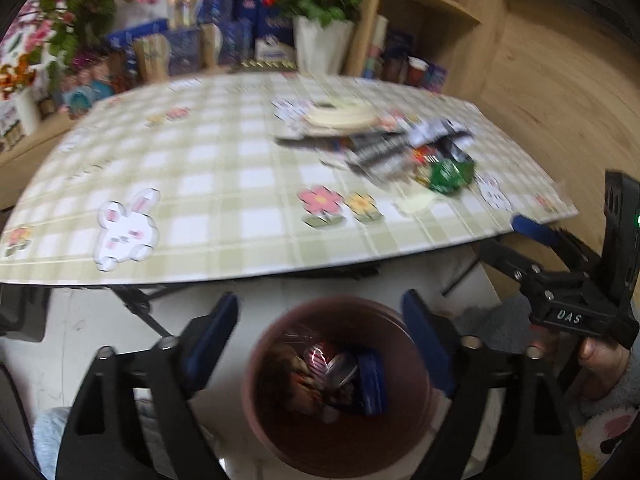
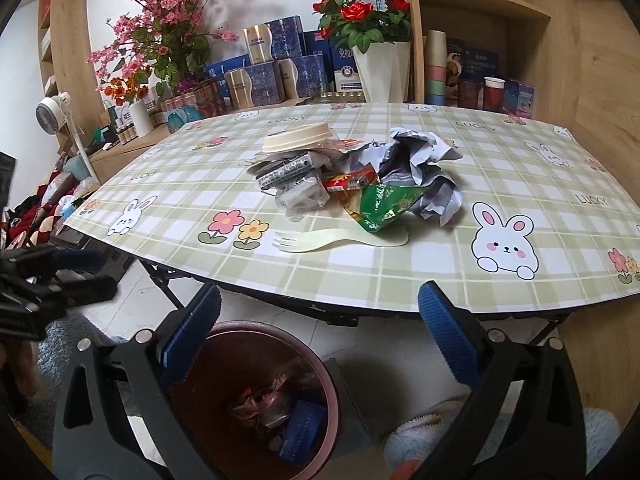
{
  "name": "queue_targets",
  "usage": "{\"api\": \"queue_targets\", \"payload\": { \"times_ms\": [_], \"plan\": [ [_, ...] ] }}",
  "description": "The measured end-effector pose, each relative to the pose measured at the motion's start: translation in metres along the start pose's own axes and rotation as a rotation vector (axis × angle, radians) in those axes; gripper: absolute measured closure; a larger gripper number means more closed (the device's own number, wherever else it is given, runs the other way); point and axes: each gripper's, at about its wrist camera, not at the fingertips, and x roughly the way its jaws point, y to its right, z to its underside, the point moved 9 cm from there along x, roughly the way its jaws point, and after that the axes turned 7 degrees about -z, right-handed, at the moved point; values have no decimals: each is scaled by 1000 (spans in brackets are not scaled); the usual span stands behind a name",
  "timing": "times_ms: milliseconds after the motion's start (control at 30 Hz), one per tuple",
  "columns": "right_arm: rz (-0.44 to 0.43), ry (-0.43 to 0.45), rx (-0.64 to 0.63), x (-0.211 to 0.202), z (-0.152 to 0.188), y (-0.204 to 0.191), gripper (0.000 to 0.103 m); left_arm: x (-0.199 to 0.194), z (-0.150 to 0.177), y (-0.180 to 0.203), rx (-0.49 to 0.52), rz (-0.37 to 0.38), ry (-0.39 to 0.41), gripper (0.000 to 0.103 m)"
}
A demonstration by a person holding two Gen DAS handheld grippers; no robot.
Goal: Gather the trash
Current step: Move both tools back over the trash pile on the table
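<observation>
"LUCKY" was printed several times on the checked cloth of the counter (image 2: 400, 280), and "DAS" stood on the body of the right hand-held gripper (image 1: 528, 236) in the left view. Box labels behind the counter were too small to read. The trash (image 2: 352, 184) lay piled mid-counter: a cream lid (image 2: 298, 138), crumpled paper (image 2: 424, 152), a green wrapper (image 2: 384, 204), with a fork (image 2: 340, 240) just beside. The left view was motion-blurred. The bin (image 1: 280, 340) stood on the floor below the counter edge, its contents hard to make out, its near rim cut off. The left hand-held gripper (image 1: 320, 340) and the right one (image 2: 320, 324) both gaped wide, holding nothing.
</observation>
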Motion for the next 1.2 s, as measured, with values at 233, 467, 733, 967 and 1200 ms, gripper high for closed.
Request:
{"api": "queue_targets", "payload": {
  "times_ms": [233,467,733,967,1200],
  "plan": [
    [22,-12,16,2,1,5,6,-12,-11,-34,-80,-78,59,8],
    [52,-15,17,2,-3,11,6,-14,-16,-51,-125,-97,81,7],
    [77,-18,29,1,-20,31,6,-13,-32,-49,-110,-91,112,7],
    [103,-29,38,0,-35,53,6,-7,-50,-43,-92,-68,123,7],
    [124,-63,38,5,-50,77,6,2,-67,-37,-80,-45,119,7]
  ]
}}
